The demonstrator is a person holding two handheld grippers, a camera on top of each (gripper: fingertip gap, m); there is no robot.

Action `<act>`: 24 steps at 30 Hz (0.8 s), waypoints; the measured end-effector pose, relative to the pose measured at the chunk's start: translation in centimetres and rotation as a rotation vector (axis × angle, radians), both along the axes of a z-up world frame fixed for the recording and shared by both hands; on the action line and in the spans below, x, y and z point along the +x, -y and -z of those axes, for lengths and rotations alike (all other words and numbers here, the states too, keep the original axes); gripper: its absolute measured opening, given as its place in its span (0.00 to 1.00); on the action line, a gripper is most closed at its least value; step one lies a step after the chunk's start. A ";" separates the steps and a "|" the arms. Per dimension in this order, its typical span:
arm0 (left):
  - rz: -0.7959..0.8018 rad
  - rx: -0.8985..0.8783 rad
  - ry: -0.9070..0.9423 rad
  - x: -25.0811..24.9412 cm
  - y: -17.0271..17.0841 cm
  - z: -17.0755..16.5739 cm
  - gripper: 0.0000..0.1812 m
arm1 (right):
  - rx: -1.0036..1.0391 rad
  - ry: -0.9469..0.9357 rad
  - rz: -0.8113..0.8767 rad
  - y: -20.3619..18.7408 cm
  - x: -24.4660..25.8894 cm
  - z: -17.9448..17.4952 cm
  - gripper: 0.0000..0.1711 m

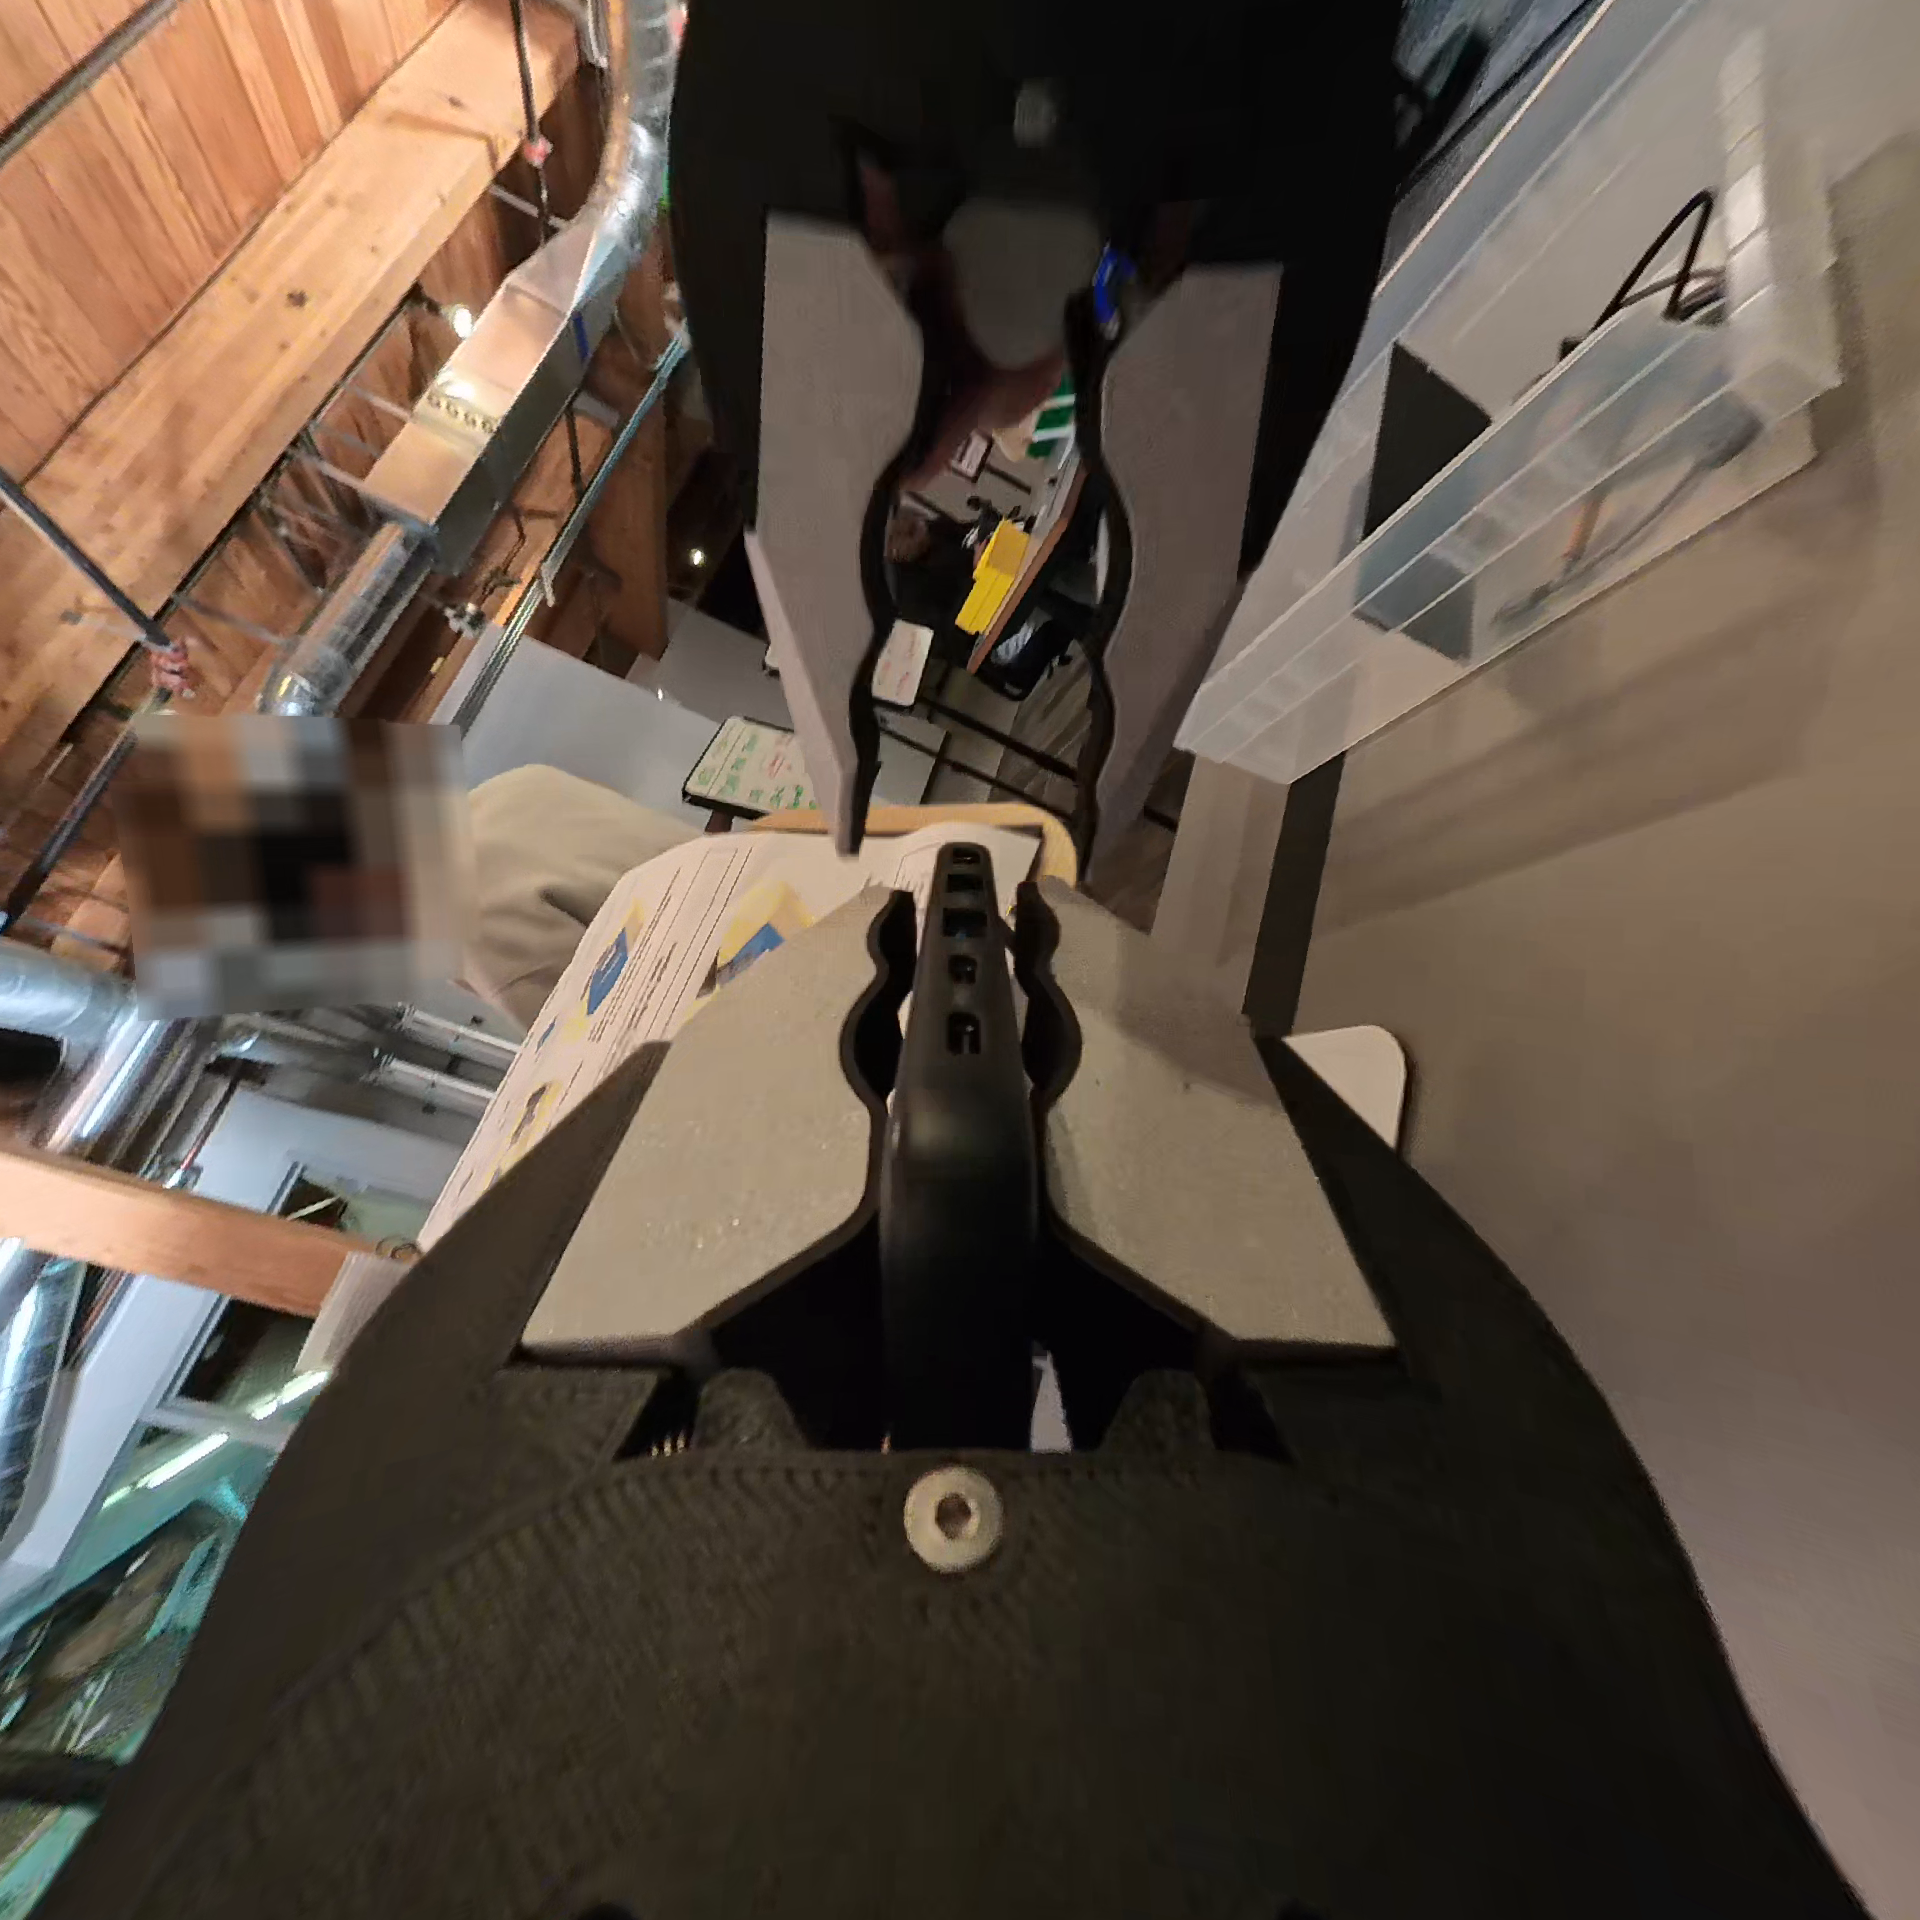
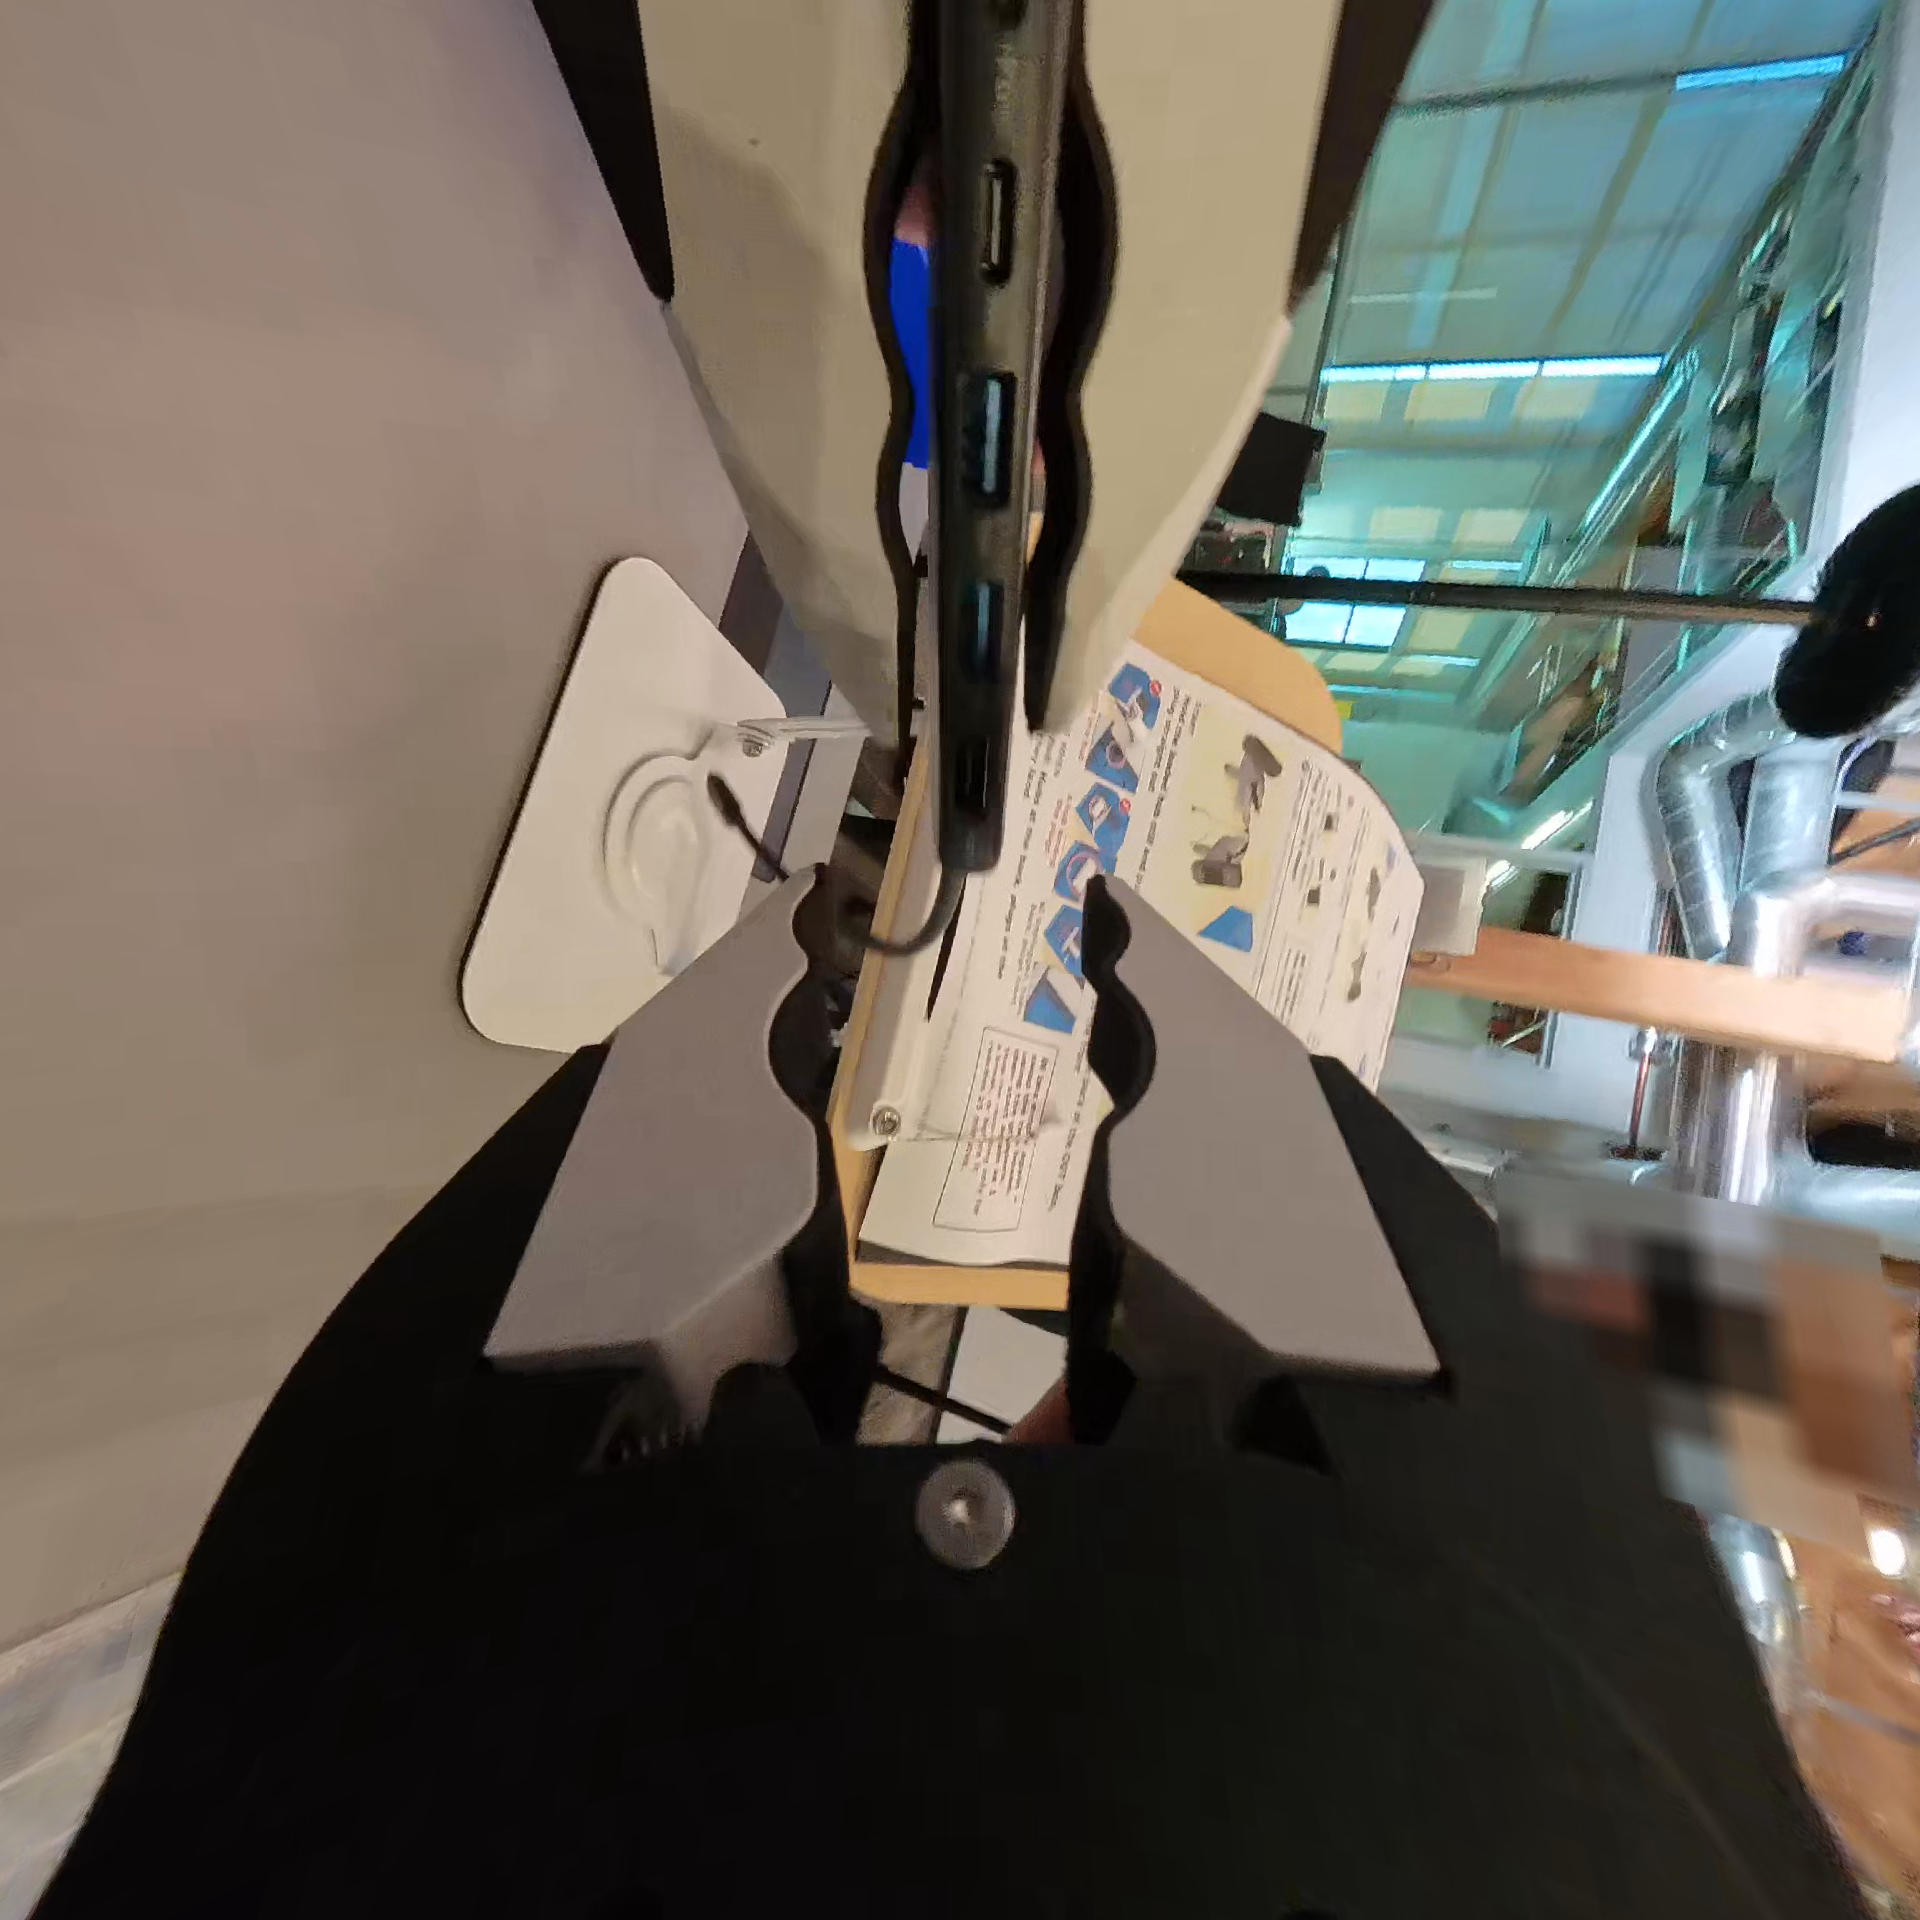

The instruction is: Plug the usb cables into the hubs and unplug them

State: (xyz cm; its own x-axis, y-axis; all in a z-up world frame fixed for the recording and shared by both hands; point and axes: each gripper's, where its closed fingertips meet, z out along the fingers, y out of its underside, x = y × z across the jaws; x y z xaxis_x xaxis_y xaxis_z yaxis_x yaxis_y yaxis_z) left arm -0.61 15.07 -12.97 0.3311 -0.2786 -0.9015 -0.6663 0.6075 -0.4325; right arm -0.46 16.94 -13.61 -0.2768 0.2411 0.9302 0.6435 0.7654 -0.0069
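Observation:
My left gripper is shut on a slim black USB hub and holds it edge-on, with its row of ports facing out. In the right wrist view the hub hangs from the left gripper at the top, ports toward me. My right gripper is open and empty, its tips just short of the hub's end. It also shows in the left wrist view, pointing at the hub. A thin black cable curls from the hub's end.
A white pad lies on the grey table, with a black cable end on it. A printed sheet rests on a wooden board. Clear plastic bins stand to one side. A person is nearby. Only a small space, under 4 cm, lies between the two pairs of fingers.

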 end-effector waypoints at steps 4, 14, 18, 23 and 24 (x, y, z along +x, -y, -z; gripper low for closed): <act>0.085 -0.001 -0.004 1.4 1.5 0.1 0.10 | 0.003 0.011 -0.097 1.9 -1.2 0.5 0.16; 0.130 0.008 0.005 2.9 2.6 0.3 0.11 | -0.072 0.028 -0.045 2.5 0.0 1.2 0.05; 0.112 0.061 0.065 2.6 2.7 -1.2 0.22 | -0.054 0.014 0.019 1.3 1.3 0.4 0.06; 0.080 0.135 0.152 0.9 2.9 -3.9 0.29 | -0.052 -0.059 0.130 -1.7 4.7 -2.5 0.06; 0.067 0.145 0.159 0.4 2.6 -4.2 0.29 | -0.053 -0.080 0.172 -2.8 5.9 -3.5 0.06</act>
